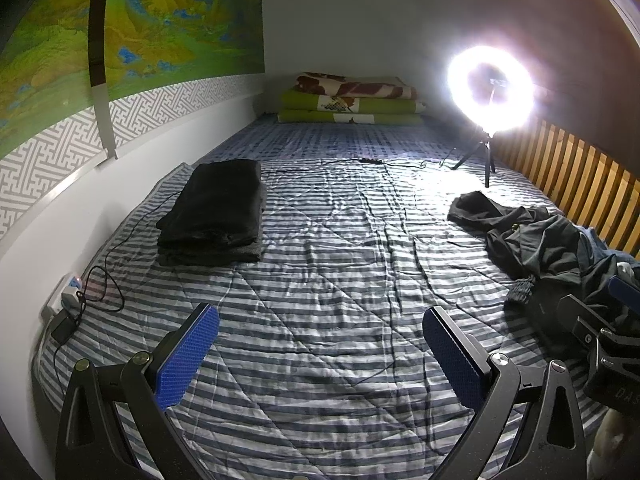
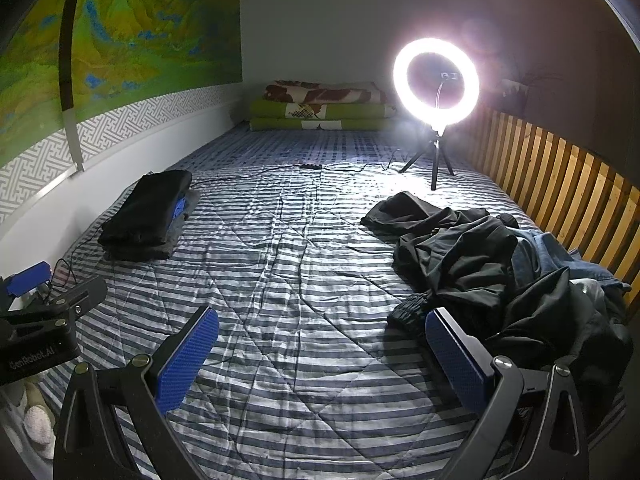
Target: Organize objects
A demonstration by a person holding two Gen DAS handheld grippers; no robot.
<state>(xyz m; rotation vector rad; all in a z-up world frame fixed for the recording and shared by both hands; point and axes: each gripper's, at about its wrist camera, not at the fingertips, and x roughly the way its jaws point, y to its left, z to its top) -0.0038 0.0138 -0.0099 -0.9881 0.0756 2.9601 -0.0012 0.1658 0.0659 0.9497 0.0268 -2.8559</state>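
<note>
A stack of folded dark clothes (image 1: 214, 212) lies at the bed's left side; it also shows in the right wrist view (image 2: 150, 216). A heap of unfolded dark clothes (image 1: 540, 240) with blue denim lies at the right; it shows too in the right wrist view (image 2: 480, 264). My left gripper (image 1: 320, 352) is open and empty above the striped quilt (image 1: 320, 260). My right gripper (image 2: 320, 352) is open and empty, its right finger (image 2: 456, 356) next to the heap's near edge. The right gripper's body (image 1: 608, 340) shows at the left view's right edge.
A lit ring light on a tripod (image 2: 436, 88) stands at the back right, its cable (image 2: 312, 167) running across the bed. Folded blankets (image 2: 324, 106) lie at the head. A wooden slatted rail (image 2: 560, 184) runs along the right. A power strip (image 1: 68, 292) with cords lies at the left.
</note>
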